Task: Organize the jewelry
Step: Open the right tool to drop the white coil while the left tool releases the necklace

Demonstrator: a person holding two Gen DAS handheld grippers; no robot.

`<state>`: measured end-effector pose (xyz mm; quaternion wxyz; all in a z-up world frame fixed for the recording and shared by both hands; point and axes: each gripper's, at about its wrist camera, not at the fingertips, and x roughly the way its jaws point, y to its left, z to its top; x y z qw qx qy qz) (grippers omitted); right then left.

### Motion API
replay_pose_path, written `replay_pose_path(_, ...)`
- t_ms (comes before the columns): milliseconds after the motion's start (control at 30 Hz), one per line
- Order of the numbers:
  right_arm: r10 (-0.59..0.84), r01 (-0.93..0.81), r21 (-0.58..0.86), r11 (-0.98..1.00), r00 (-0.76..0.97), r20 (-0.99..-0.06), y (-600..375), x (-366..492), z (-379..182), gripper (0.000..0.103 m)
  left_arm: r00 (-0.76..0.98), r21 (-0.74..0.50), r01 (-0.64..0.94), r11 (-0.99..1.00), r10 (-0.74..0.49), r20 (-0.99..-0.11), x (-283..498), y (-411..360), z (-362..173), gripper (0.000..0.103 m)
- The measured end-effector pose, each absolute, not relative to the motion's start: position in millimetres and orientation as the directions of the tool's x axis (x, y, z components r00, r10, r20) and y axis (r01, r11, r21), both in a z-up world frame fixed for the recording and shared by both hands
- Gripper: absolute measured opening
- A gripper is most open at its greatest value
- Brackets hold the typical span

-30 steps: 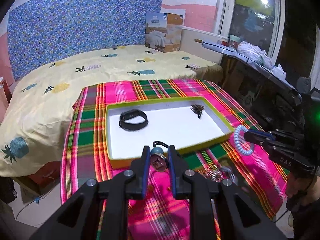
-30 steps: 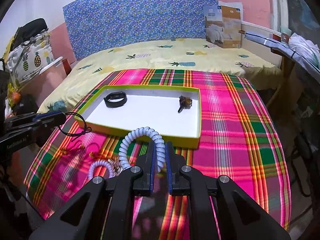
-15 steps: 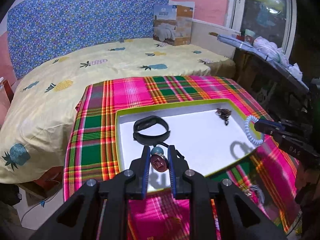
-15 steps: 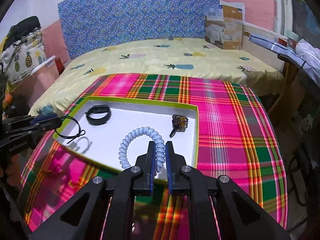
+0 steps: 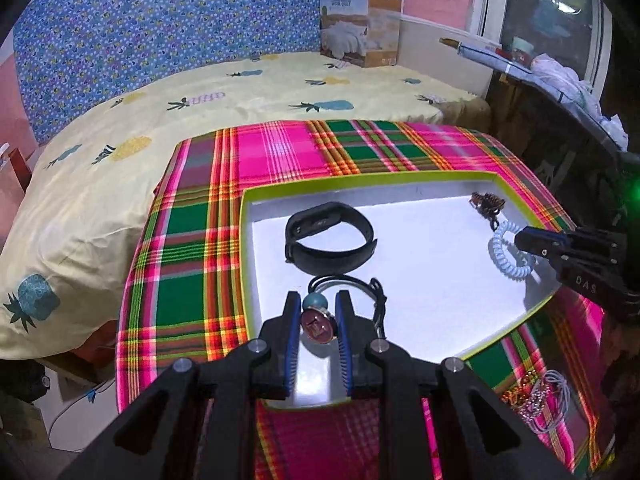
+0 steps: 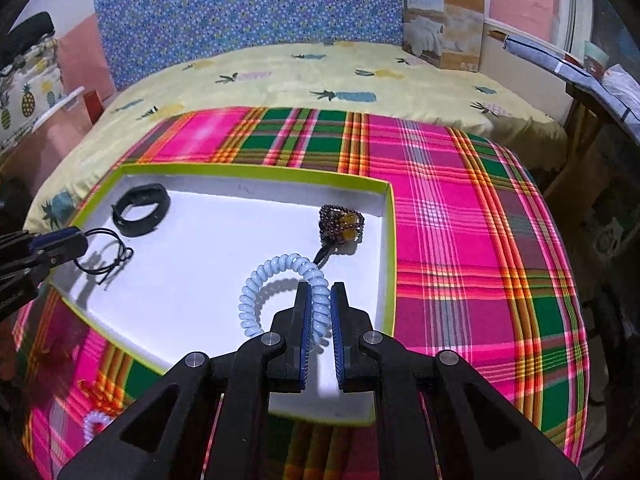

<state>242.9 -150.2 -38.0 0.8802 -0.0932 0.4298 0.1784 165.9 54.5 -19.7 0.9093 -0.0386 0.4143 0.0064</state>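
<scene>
A white tray with a lime rim point(image 5: 362, 181) point(image 6: 256, 170) lies on the plaid cloth. In it are a black wristband point(image 5: 330, 236) point(image 6: 140, 210) and a brown beaded piece point(image 5: 488, 204) point(image 6: 342, 224). My left gripper point(image 5: 317, 312) point(image 6: 76, 246) is shut on a pendant necklace point(image 5: 318, 322) with a teal bead and black cord point(image 6: 106, 258), held over the tray's near left part. My right gripper point(image 6: 319, 304) point(image 5: 520, 238) is shut on a pale blue coil bracelet point(image 6: 280, 286) point(image 5: 506, 254), held over the tray's right side, near the beaded piece.
Loose jewelry point(image 5: 536, 398) point(image 6: 96, 412) lies on the plaid cloth point(image 6: 460, 220) in front of the tray. A yellow pineapple bedspread point(image 5: 200, 108) lies behind, with a cardboard box point(image 5: 360, 26) at the wall. A dark shelf point(image 5: 560, 92) stands to the right.
Both grippers have moved forward from the cloth in front of the tray to over the tray, each still holding its piece. The pieces now hang lower, close to the tray floor.
</scene>
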Motion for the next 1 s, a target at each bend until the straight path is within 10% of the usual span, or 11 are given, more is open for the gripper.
replay_pose_path(1000,0.246,-0.371,0.007,0.929,0.601,-0.761,-158,217,-15,0.030,0.692,-0.051,-0.063,0.997,0.007,-0.722,141,53,-1,0.020)
